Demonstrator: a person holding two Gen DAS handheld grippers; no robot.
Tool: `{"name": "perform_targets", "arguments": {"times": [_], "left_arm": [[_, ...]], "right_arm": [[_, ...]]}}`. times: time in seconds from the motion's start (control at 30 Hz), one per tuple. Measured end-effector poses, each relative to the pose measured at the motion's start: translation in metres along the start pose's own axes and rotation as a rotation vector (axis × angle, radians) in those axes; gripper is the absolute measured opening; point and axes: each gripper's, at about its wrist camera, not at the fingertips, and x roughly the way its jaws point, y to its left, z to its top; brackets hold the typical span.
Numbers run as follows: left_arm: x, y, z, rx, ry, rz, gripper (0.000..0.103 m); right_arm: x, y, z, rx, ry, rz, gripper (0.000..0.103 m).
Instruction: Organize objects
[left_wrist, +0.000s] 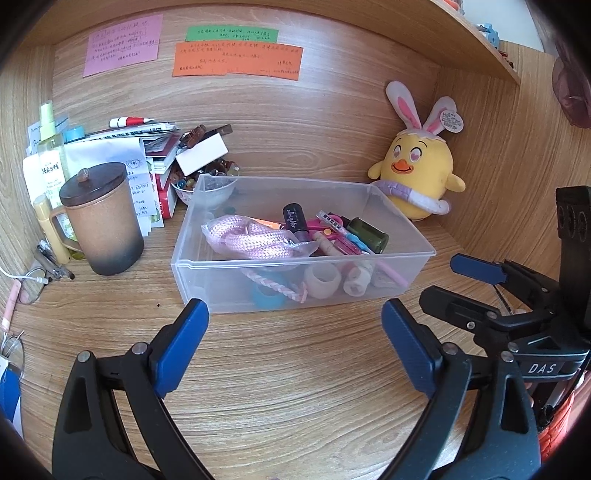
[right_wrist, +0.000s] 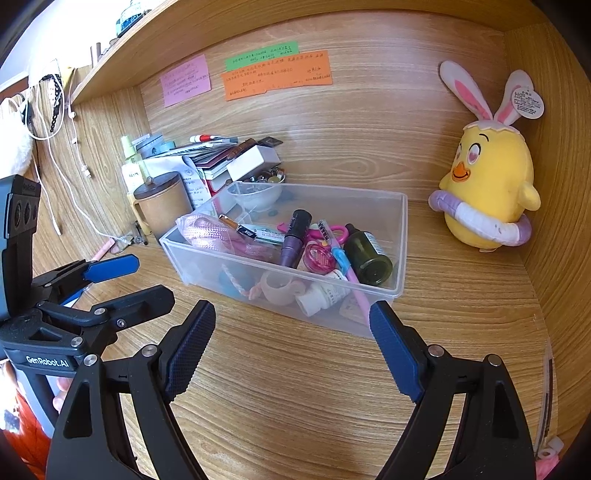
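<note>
A clear plastic box (left_wrist: 406, 225) (right_wrist: 400, 236) stands on the wooden desk. It holds a pink cord (left_wrist: 251, 236), a purple tube (right_wrist: 293, 240), a dark green bottle (right_wrist: 369, 254), pink scissors, pens and tape rolls. My left gripper (left_wrist: 295, 325) is open and empty, just in front of the box. My right gripper (right_wrist: 293, 321) is open and empty, in front of the box's near right side. Each gripper shows in the other's view: the right gripper (left_wrist: 454, 284) and the left gripper (right_wrist: 147, 280).
A brown lidded mug (left_wrist: 101, 221), a pile of books and papers (left_wrist: 147, 147), a small bowl of beads (left_wrist: 207, 184) and bottles crowd the left back corner. A yellow plush chick (left_wrist: 417, 177) (right_wrist: 487, 184) sits at the right wall. Glasses (left_wrist: 29, 284) lie far left.
</note>
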Motion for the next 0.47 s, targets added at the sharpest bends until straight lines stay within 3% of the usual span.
{"name": "perform_targets", "arguments": {"times": [0.47], "left_arm": [[-0.0011, -0.0041, -0.0004, 0.015, -0.024, 0.019, 0.096]], "right_arm": [[0.0043, -0.0047, -0.0003, 0.011, 0.010, 0.006, 0.083]]}}
